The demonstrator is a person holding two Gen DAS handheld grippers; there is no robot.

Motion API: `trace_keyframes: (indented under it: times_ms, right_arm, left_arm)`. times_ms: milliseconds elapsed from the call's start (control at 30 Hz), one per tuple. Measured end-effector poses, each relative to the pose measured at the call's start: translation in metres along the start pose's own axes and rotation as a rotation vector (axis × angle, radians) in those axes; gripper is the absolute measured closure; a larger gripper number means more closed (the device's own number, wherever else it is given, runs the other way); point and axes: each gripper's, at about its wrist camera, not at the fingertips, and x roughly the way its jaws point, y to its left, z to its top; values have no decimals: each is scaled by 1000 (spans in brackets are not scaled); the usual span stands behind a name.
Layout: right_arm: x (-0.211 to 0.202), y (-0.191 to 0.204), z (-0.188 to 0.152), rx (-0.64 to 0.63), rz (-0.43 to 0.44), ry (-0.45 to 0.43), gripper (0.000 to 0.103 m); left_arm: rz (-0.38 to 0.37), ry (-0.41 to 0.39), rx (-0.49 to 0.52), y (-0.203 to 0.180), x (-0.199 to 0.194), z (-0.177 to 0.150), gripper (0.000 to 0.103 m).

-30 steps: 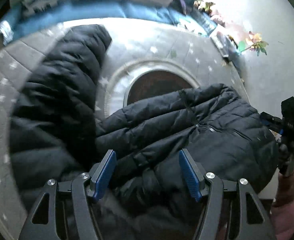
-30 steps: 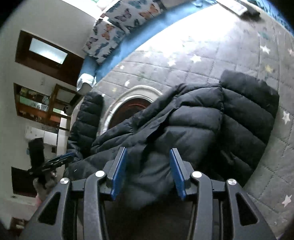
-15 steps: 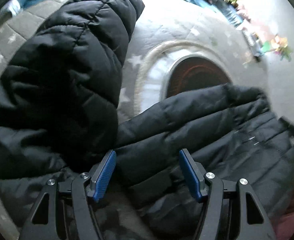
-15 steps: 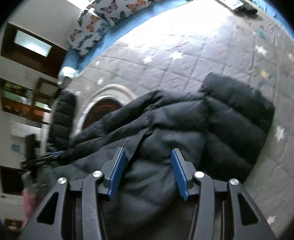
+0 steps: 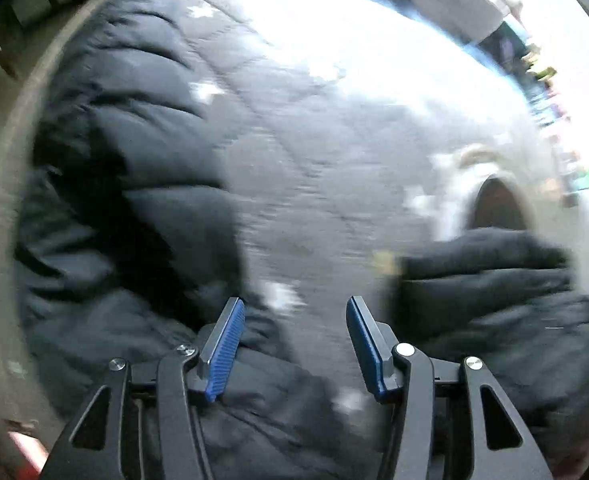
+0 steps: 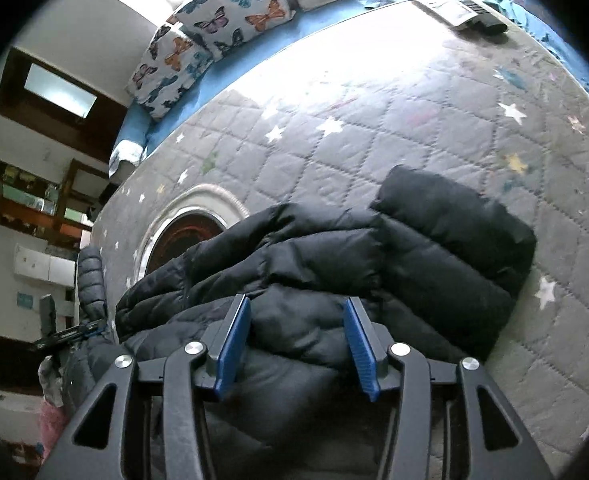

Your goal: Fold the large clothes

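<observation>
- Left wrist view: the whole picture is smeared now, so that hand is clearly swinging. A second ago the jacket body filled the middle between the fingers; now the left gripper [image 5: 292, 344] looks at bare grey star quilt [image 5: 318, 152], with one sleeve [image 5: 126, 208] filling the left of the frame and the jacket body pushed to the lower right. My read is it's heading over to that sleeve to fold it in.
- Same view: the blue pads stand wide apart with nothing between them, so it's empty-handed.
- Count here: one black puffer jacket [image 5: 494, 304], one sleeve in sight, one round rug patch at the right edge.
- Right wrist view: barely any change, just a slight shift of framing. The right gripper [image 6: 296, 340] hovers low over the bunched jacket [image 6: 334, 264] in the centre of the frame, pads spread, gripping nothing as far as I can see.
- Count here: one jacket, two butterfly pillows [image 6: 214, 28] at the top, one round rug patch [image 6: 182, 236] centre-left, and the other gripper small at lower left.
</observation>
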Motion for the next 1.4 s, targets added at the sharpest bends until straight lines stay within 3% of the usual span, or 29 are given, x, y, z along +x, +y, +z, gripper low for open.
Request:
trace_keyframes:
  times_ms: [33, 100, 200, 267, 300, 400, 567, 600, 700, 800, 1000, 1133, 1200, 1300, 1400]
  right_arm:
    - [0, -5, 1, 20, 9, 6, 50]
    - [1, -10, 2, 45, 14, 15, 50]
    - [3, -13, 3, 43, -22, 12, 50]
    - [5, -18, 2, 62, 9, 20, 49]
    - [7, -20, 1, 74, 33, 31, 48]
    - [16, -23, 2, 98, 82, 61, 39]
    - [19, -15, 8, 87, 149, 31, 37]
    - [20, -13, 10, 80, 166, 24, 37]
    - [21, -1, 13, 52, 183, 16, 41]
    - [14, 21, 18, -19, 170, -14, 61]
    - [-18, 83, 42, -190, 173, -127, 77]
    - [-40, 125, 76, -264, 210, -236, 79]
    - [-40, 146, 91, -303, 218, -270, 80]
    - [-30, 173, 109, -371, 171, -344, 80]
    - [3, 190, 135, -387, 81, -376, 80]
  left_arm:
    - [-92, 6, 14, -8, -2, -2, 46]
    - [-142, 11, 56, -27, -2, -5, 45]
    - [-76, 46, 144, -60, 17, -13, 42]
    - [-56, 86, 142, -62, 30, -11, 42]
    - [-68, 112, 127, -62, 39, -11, 42]
    - [-83, 87, 123, -65, 42, -12, 40]
    - [-150, 51, 91, -77, 52, -11, 42]
    - [-142, 25, 106, -82, 53, -12, 43]
    - [-73, -16, 151, -92, 49, -10, 71]
    - [-89, -53, 135, -93, 38, -11, 87]
    - [-95, -262, 134, -89, -42, -6, 91]
    - [-12, -493, 155, -100, -113, 23, 91]
    - [3, -567, 131, -98, -138, 43, 91]
    - [-31, -573, 78, -86, -148, 76, 91]
    - [27, -594, 64, -80, -129, 109, 91]
